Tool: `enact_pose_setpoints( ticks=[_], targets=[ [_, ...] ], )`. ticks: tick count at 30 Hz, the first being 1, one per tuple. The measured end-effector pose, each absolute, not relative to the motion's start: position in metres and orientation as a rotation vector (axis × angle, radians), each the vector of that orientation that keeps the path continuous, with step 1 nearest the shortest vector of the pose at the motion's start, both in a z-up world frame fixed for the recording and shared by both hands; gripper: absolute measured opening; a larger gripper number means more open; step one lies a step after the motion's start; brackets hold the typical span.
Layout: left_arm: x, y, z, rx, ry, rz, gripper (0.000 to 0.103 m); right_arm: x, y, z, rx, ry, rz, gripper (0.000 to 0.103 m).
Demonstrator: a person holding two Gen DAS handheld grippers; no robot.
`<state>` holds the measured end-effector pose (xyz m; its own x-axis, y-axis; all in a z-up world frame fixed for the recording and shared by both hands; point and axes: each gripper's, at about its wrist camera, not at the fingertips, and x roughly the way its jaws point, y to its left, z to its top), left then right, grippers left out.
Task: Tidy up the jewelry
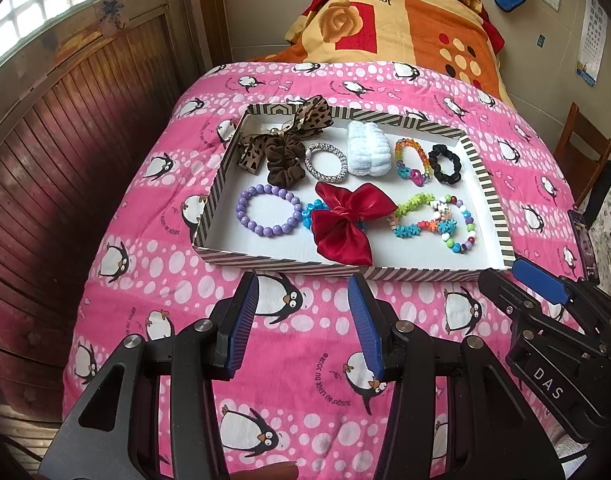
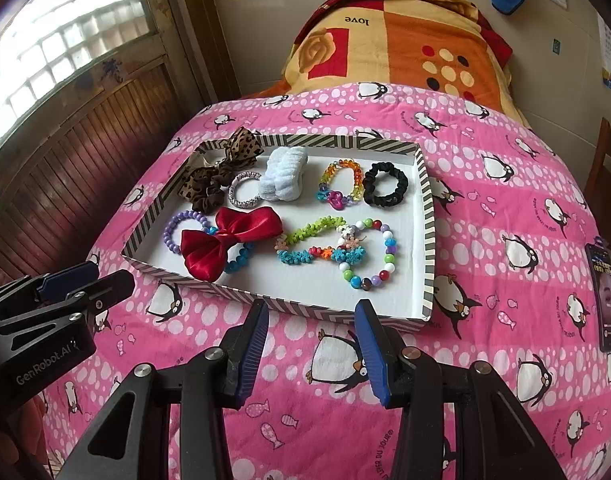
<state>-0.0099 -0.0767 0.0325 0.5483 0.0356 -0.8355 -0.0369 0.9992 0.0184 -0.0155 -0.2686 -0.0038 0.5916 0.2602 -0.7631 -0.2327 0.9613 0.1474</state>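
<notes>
From the left wrist, our left claw (image 1: pixel 303 320) hangs open and empty before the tray (image 1: pixel 385 273) mid-bed. From the right wrist, our right claw (image 2: pixel 311 340) gapes empty too; the red bow (image 2: pixel 225 242) looks soft, light: pinch its knot.

A tray (image 1: pixel 490 188) lies on the bed (image 1: pixel 153 280) just ahead of the left gripper (image 1: pixel 303 280); inside it, bracelets fill the near row and scrunchies the far.
</notes>
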Motion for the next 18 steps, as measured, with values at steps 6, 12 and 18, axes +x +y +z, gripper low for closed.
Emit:
enact_pose_setpoints(
  ticks=[6,12,18],
  targets=[
    [-0.0117,-0.0772,0.0327,0.002,0.992,0.041,0.046,-0.0152,-0.2704,-0.0055,0.031,0.899,0.287,0.043],
    [-0.0120,-0.0774,0.0295,-0.009,1.004,0.044,0.046,-0.0144,-0.2711,-0.0067,0.029,0.902,0.289,0.043],
    [-0.0102,-0.0774,0.0271,-0.012,1.015,0.045,0.046,-0.0140,-0.2712,-0.0085,0.029,0.911,0.290,0.043]
  ],
)
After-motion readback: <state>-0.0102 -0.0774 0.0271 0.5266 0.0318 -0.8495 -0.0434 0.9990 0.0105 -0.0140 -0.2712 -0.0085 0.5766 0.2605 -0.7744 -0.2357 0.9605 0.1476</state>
